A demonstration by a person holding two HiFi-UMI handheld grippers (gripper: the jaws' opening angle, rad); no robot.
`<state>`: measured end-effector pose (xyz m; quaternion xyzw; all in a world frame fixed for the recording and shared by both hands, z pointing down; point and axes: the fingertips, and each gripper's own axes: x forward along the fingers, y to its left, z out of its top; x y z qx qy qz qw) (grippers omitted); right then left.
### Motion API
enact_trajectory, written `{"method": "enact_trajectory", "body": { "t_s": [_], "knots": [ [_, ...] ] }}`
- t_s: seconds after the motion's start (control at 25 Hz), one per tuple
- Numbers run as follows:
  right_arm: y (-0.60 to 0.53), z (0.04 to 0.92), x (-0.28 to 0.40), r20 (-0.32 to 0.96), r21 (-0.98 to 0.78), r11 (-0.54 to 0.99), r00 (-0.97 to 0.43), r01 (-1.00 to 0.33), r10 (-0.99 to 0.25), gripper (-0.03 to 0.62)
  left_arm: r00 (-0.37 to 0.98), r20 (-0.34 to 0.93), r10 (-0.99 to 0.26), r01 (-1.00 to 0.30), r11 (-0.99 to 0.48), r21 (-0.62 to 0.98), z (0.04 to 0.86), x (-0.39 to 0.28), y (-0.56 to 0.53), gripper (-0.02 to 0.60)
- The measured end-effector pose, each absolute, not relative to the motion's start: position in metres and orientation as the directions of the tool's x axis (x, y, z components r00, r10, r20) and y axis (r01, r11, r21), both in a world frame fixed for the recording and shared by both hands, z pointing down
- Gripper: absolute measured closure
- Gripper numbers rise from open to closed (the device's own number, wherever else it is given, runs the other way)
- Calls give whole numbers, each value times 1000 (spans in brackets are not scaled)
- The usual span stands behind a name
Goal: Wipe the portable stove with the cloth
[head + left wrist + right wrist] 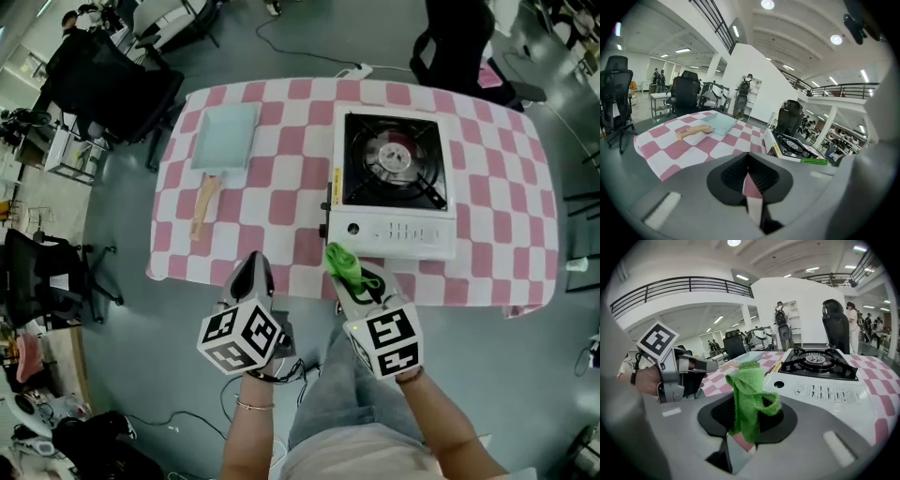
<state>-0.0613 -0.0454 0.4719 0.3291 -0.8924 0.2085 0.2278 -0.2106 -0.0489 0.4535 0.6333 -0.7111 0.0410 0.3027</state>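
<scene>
The white portable stove [394,183] with its black burner sits on the right half of the checkered table. In front of the stove's near left corner, my right gripper [341,274] is shut on a green cloth [347,263], which sticks up in a loose fold between the jaws [749,399]. The right gripper [740,430] points at the stove's front panel [825,391], a short way off. My left gripper [255,266] hangs at the table's near edge, left of the right one. Its jaws [749,177] are shut with nothing held.
A pale blue square pan [225,137] with a wooden handle [203,207] lies on the table's left half. A pink and white checkered tablecloth [281,202] covers the table. Black office chairs [112,84] stand around it, and cables trail on the grey floor.
</scene>
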Motion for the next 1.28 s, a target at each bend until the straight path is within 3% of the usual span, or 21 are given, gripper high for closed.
{"method": "enact_trajectory", "body": {
  "t_s": [0.4,0.64,1.28],
  "knots": [
    [-46,486,-73,443,-214,710,-714,-671,-542,485,-4,521,-854,-927,198,318,487,-195,-21,581],
    [-46,500,-69,414,-153,667,-660,-729,-627,485,12,526,-851,-926,189,327,498,-194,-22,581],
    [-55,515,-47,437,-175,513,-534,-840,-724,485,40,525,-850,-933,157,325,497,-184,-28,581]
  ]
}}
